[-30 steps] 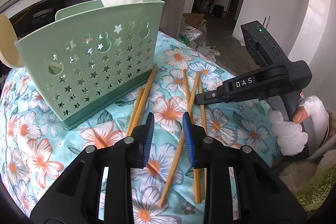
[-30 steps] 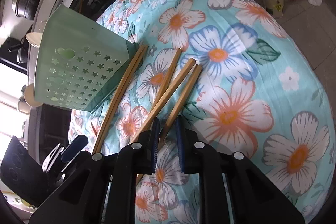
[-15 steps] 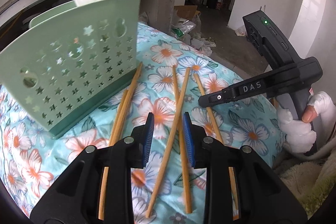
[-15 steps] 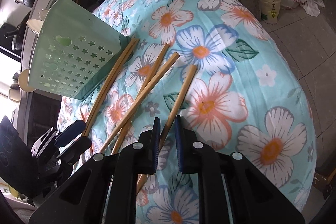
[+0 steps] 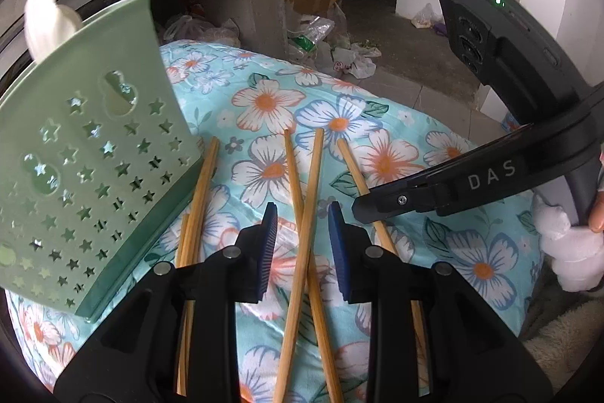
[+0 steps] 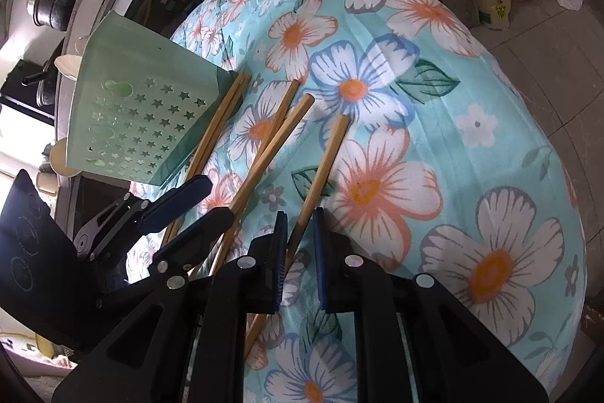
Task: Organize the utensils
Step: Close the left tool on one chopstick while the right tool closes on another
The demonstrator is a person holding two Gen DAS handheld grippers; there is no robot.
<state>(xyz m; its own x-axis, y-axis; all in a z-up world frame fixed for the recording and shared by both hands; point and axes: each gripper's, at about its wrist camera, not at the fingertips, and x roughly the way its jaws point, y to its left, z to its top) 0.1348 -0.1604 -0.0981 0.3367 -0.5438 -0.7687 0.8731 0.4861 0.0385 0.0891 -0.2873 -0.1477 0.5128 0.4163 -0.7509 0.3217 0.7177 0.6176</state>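
The right gripper (image 6: 298,240) stands narrow, one chopstick (image 6: 321,169) between its pads. The left gripper (image 5: 302,233) is closing over two crossed chopsticks (image 5: 298,233) mid-desk, beside the caddy (image 5: 87,153). Best lift each by its middle, clear of neighbours.

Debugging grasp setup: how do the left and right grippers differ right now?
Left gripper stands wider; right gripper is nearly closed.
Left gripper straddles two crossed chopsticks; right gripper straddles a single chopstick.
Shared: both point down at the floral cloth, and neither visibly pinches a stick.
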